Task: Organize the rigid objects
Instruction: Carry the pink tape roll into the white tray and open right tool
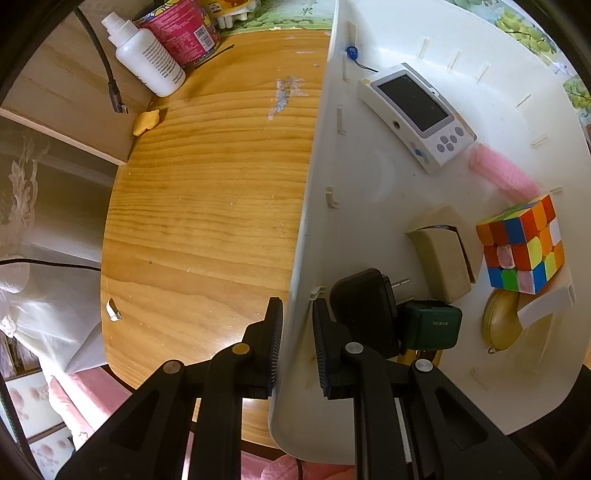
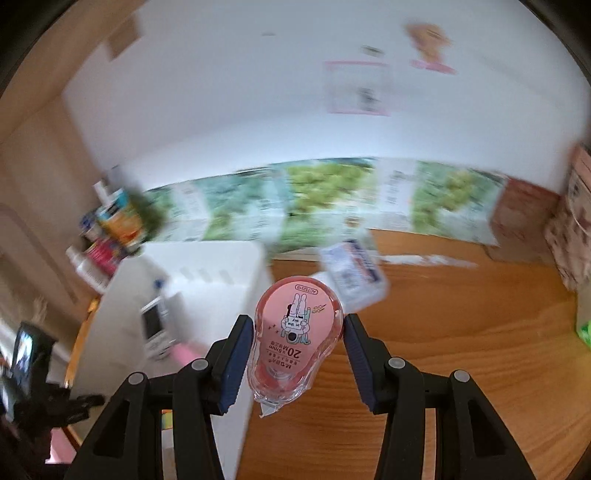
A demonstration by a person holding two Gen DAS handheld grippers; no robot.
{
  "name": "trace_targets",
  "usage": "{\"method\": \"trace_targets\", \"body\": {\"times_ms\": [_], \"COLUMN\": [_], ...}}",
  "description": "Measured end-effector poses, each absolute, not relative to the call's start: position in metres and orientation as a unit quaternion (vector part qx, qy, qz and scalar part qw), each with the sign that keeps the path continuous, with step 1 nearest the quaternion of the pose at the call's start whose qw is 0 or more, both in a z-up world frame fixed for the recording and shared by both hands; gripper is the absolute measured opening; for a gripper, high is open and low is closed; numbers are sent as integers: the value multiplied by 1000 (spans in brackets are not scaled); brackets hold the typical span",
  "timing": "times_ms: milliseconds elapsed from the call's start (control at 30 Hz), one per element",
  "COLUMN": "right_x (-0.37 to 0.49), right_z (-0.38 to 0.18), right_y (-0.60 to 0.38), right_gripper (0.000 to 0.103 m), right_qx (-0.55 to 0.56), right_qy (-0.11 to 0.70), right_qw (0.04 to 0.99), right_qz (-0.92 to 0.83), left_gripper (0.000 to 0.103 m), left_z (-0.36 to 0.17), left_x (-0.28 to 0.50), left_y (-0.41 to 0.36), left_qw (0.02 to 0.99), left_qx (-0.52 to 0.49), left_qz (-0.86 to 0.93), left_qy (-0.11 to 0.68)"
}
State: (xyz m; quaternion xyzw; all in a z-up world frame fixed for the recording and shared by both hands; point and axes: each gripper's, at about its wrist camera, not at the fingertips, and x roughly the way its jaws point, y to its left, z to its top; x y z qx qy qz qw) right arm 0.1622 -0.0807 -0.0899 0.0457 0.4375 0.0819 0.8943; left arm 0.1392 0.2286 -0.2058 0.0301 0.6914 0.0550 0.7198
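My left gripper (image 1: 297, 343) is shut on the left wall of a white plastic bin (image 1: 317, 155), one finger outside and one inside. The bin holds a white handheld device (image 1: 417, 114), a pink roller (image 1: 502, 173), a colour cube (image 1: 524, 243), a beige box (image 1: 443, 254), a black plug adapter (image 1: 365, 306), a dark green box (image 1: 430, 325) and a gold round tin (image 1: 500, 321). My right gripper (image 2: 299, 354) is shut on a pink correction tape dispenser (image 2: 295, 332), held above the table just right of the bin (image 2: 207, 280).
The wooden table (image 1: 210, 206) carries a white bottle (image 1: 147, 55), a pink can (image 1: 181, 29) and a small yellow piece (image 1: 146, 122) at its far left. A clear plastic box (image 2: 354, 273) lies on the table beyond the right gripper. A wall runs behind.
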Motion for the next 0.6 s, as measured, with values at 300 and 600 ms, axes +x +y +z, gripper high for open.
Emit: {"method": "trace_targets", "body": {"times_ms": [300, 600], "right_x": [145, 119], "right_z": [-84, -77], "right_y": [-20, 33], "right_gripper": [51, 46], "right_qx": [-8, -56], "right_qy": [435, 414], "right_qw": [882, 859], "right_qz": [179, 297], "left_gripper": [18, 18], "left_z": [-206, -205], "left_x": [135, 135], "left_y": [235, 237], "left_qw": [721, 721], "left_qx": [22, 25], "left_qz": [57, 56], "left_qy": [690, 690]}}
